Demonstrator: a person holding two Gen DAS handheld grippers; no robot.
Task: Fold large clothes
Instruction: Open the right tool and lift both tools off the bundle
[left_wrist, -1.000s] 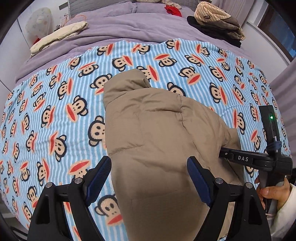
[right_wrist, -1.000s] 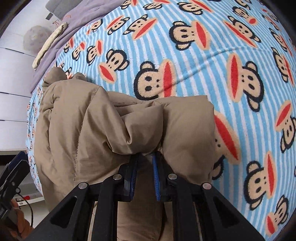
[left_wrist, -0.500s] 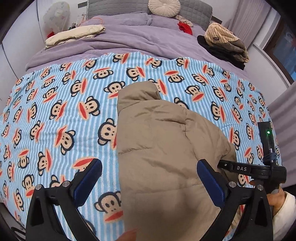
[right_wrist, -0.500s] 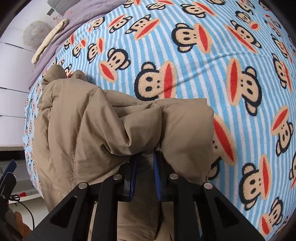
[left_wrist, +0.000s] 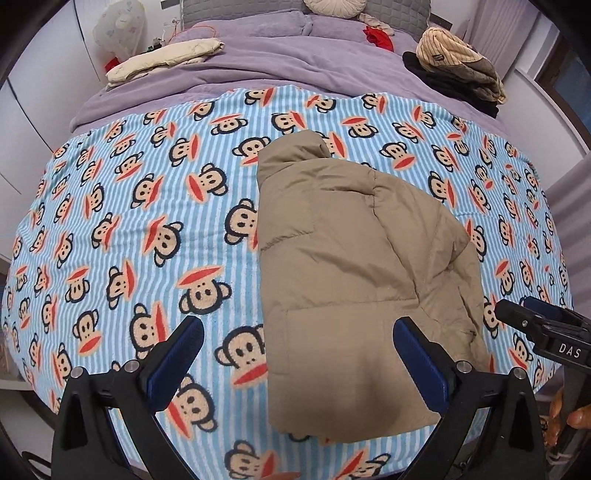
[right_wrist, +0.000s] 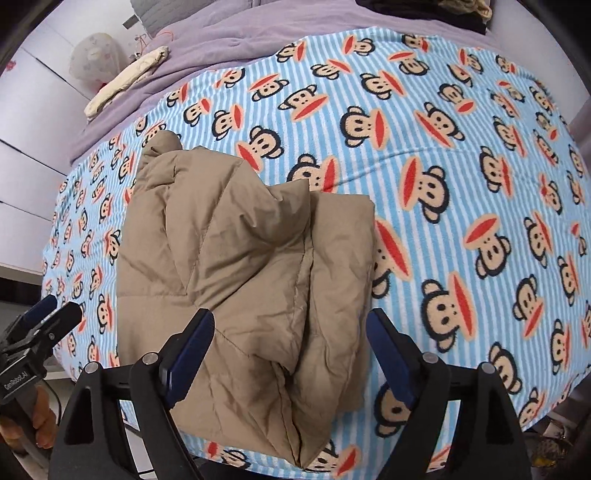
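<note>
I've got the tan puffer jacket (left_wrist: 354, 280) folded lengthwise on the monkey-print blanket (left_wrist: 147, 221). My right gripper (right_wrist: 288, 354) just opened its jaws, empty; my left gripper (left_wrist: 295, 365) gapes wide. A crosswise fold probably remains.

Both views look steeply down onto the bed from above its foot edge, each framed at the bottom by its own gripper's two fingers.

The left wrist camera faces up the bed toward the headboard, with the tan padded jacket (left_wrist: 354, 280) just right of centre. It takes in most of the monkey-print blanket (left_wrist: 147, 206) and the purple duvet (left_wrist: 280, 66) beyond the jacket.

The right wrist camera sits nearer the jacket (right_wrist: 236, 266), which fills its lower middle, and is tilted so the blanket (right_wrist: 461, 184) spreads out to the jacket's right.

Both share the jacket, the blanket, the duvet and the cream folded cloth (left_wrist: 166, 61) beyond the jacket. Each also catches the other gripper at its edge: the right gripper (left_wrist: 535, 325) in the left view, the left gripper (right_wrist: 40, 325) in the right view.
</note>
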